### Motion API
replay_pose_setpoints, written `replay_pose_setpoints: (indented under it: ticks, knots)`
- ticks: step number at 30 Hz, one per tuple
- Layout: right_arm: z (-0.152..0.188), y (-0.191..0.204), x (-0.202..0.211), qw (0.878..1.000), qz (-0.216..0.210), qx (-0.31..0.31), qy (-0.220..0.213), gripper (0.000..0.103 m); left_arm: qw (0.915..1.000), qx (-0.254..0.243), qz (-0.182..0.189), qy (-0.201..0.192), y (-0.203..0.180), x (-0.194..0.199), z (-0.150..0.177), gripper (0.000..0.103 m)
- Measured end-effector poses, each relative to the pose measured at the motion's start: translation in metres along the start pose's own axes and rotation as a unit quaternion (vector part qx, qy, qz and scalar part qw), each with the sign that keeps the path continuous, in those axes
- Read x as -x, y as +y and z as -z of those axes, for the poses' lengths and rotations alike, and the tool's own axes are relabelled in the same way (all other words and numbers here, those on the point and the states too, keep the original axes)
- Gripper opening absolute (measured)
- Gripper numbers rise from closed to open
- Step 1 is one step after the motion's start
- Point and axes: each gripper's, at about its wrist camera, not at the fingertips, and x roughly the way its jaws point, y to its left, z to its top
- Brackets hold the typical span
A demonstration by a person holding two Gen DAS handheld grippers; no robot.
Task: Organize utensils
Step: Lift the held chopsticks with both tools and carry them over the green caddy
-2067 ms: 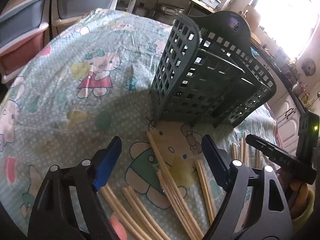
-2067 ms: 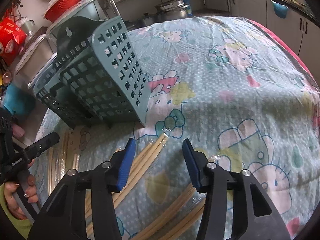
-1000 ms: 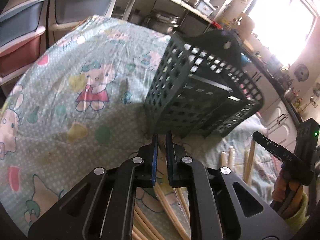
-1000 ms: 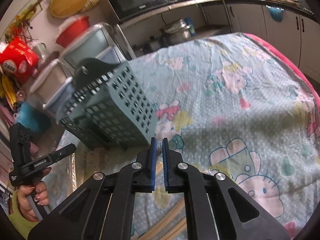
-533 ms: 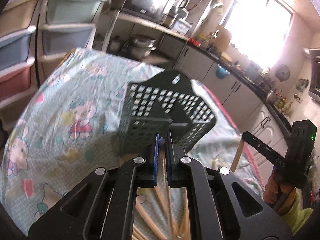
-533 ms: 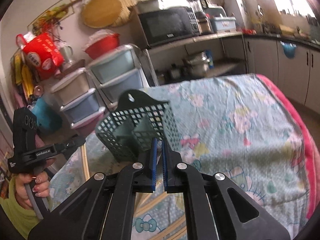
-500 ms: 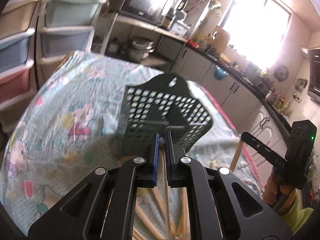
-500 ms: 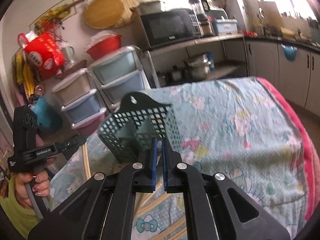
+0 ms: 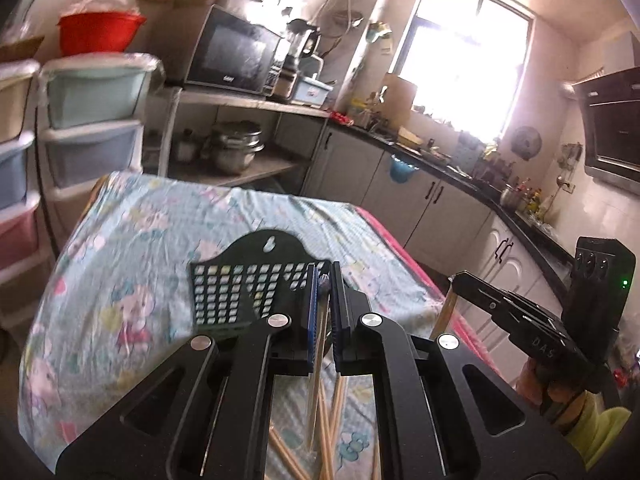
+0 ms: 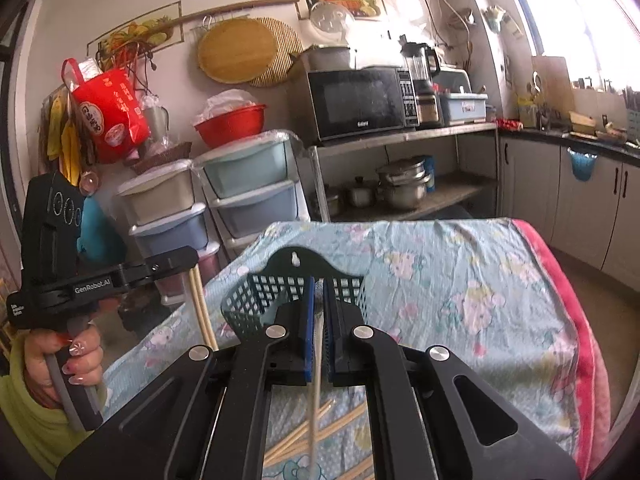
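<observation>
My left gripper [image 9: 323, 280] is shut on a pair of wooden chopsticks [image 9: 317, 364] that hang down between its blue pads; it is raised above the table, in front of the dark green perforated utensil basket [image 9: 236, 284]. My right gripper [image 10: 318, 284] is shut on a pair of chopsticks [image 10: 314, 392] in a clear sleeve, also raised in front of the basket [image 10: 260, 292]. The left gripper also shows in the right wrist view [image 10: 188, 258], and the right gripper in the left wrist view [image 9: 454, 278]. More chopsticks [image 9: 332, 428] lie on the cloth below.
The table wears a light blue cartoon-print cloth [image 10: 460, 276] with a pink edge at the right. Stacked plastic drawers [image 10: 248, 196], a shelf with a microwave [image 10: 360, 102] and pots, and kitchen cabinets [image 9: 432, 208] stand beyond the table.
Both grippers closed on chopsticks lying on the cloth, then lifted them well up from the table. The basket now sits lower and smaller in both views.
</observation>
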Motion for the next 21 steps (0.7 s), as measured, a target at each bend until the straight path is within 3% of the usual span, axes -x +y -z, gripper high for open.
replay_pose_setpoints:
  ticks: [21]
  knots:
    - [-0.069,0.015,0.016,0.997,-0.009,0.022,-0.077,0.004,0.9977,-0.030,0.006,-0.060,-0.024,0.008,-0.068,0.003]
